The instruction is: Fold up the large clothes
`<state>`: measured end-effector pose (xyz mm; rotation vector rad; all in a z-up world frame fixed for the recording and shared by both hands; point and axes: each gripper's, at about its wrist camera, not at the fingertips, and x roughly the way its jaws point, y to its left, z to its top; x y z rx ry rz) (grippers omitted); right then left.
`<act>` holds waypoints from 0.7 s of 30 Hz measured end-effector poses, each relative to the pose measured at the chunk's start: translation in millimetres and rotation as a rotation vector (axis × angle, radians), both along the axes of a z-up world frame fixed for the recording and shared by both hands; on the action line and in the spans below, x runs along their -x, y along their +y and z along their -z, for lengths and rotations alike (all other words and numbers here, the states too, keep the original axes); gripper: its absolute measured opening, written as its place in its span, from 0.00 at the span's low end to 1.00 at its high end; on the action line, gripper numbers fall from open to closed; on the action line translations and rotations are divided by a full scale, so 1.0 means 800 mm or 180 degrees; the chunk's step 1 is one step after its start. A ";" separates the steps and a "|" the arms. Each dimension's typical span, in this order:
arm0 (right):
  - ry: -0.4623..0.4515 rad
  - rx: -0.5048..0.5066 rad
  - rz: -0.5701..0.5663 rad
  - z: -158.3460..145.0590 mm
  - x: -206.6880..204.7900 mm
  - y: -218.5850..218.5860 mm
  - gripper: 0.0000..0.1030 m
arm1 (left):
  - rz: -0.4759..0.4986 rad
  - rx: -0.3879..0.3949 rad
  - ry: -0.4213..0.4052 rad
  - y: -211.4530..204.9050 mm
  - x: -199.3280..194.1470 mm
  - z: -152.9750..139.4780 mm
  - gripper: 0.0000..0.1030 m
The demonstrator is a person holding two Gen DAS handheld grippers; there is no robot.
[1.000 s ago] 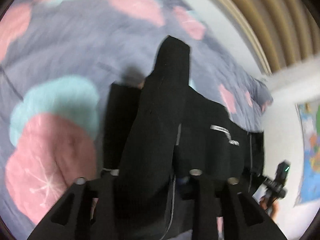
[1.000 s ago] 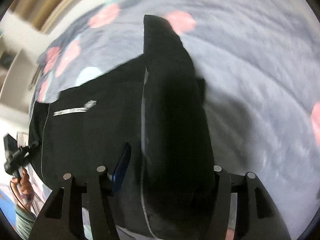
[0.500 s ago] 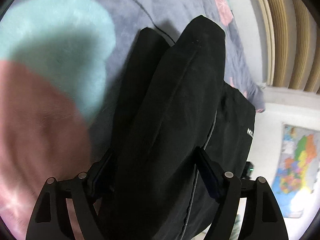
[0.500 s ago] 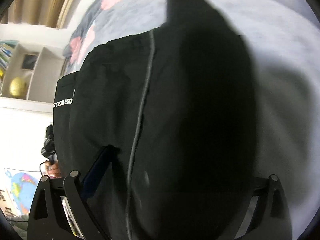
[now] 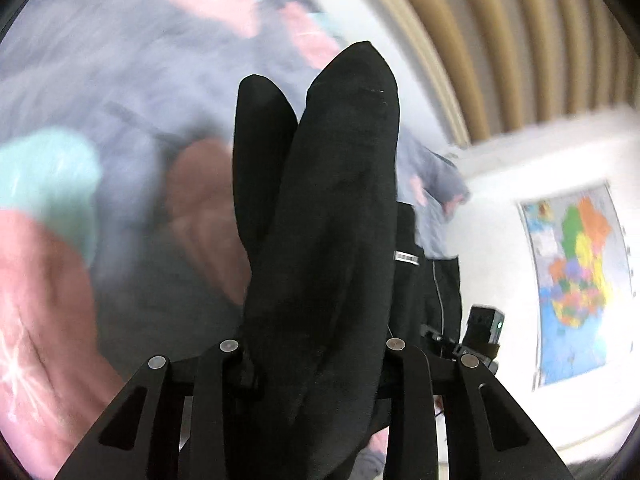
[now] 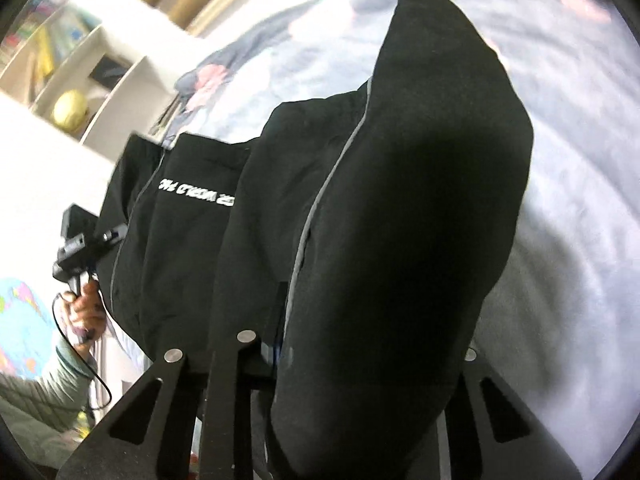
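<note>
A large black garment (image 5: 328,240) with thin grey piping and white lettering hangs between my two grippers above the bed. My left gripper (image 5: 310,364) is shut on a bunched fold of it, and the cloth hides the fingertips. My right gripper (image 6: 352,356) is shut on another thick fold (image 6: 420,220); the rest of the garment (image 6: 192,220) stretches left toward the other gripper (image 6: 76,248), held in a hand.
The bed (image 5: 100,100) has a grey cover with pink and teal patches and lies below and behind the garment (image 6: 580,160). A beige curtain (image 5: 500,40) and a wall map (image 5: 580,280) are on the right. White shelves (image 6: 80,80) stand at the upper left.
Both grippers have lifted away from the bed with the garment still clamped. The views have tilted up, so the wall, curtain and shelves show more.
</note>
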<state>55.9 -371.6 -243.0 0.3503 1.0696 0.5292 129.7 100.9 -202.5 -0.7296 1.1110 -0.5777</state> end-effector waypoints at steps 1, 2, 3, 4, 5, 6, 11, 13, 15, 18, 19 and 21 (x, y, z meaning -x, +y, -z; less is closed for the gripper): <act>-0.0040 0.0024 0.0020 -0.018 0.014 0.002 0.30 | 0.0054 -0.0047 -0.0088 -0.006 0.004 -0.018 0.34; -0.0071 0.0031 0.0040 -0.026 0.018 -0.001 0.30 | 0.0084 -0.0060 -0.0150 -0.011 0.010 -0.031 0.34; -0.0107 0.0050 0.0067 -0.036 0.024 -0.005 0.30 | 0.0096 -0.0054 -0.0197 -0.013 0.013 -0.042 0.34; -0.0129 0.0071 0.0103 -0.047 0.032 -0.011 0.30 | 0.0095 -0.0018 -0.0248 -0.010 0.021 -0.058 0.34; -0.0147 0.0084 0.0123 -0.052 0.035 -0.015 0.30 | 0.0085 0.0021 -0.0264 -0.010 0.026 -0.065 0.34; -0.0174 0.0101 0.0138 -0.059 0.040 -0.018 0.30 | 0.0071 0.0069 -0.0273 -0.010 0.033 -0.071 0.34; -0.0011 0.0285 0.0095 -0.039 0.036 -0.012 0.31 | 0.0000 0.0084 -0.0158 0.011 0.054 -0.051 0.35; 0.0228 0.0313 0.0145 -0.004 0.023 -0.007 0.32 | -0.0047 -0.0029 -0.0027 0.014 0.062 -0.030 0.37; 0.0441 0.0424 0.0167 0.033 0.010 0.003 0.34 | -0.0158 -0.0160 0.0276 0.023 0.068 0.016 0.40; 0.0821 0.0733 0.0411 0.092 -0.004 0.000 0.50 | -0.0423 -0.0389 0.0842 0.046 0.066 0.093 0.50; 0.0935 0.0574 0.0524 0.104 -0.006 -0.013 0.52 | -0.0549 -0.0282 0.0970 0.063 0.070 0.117 0.56; 0.1033 0.0255 0.0764 0.108 -0.004 -0.041 0.52 | -0.0808 0.0238 0.1198 0.100 0.085 0.147 0.57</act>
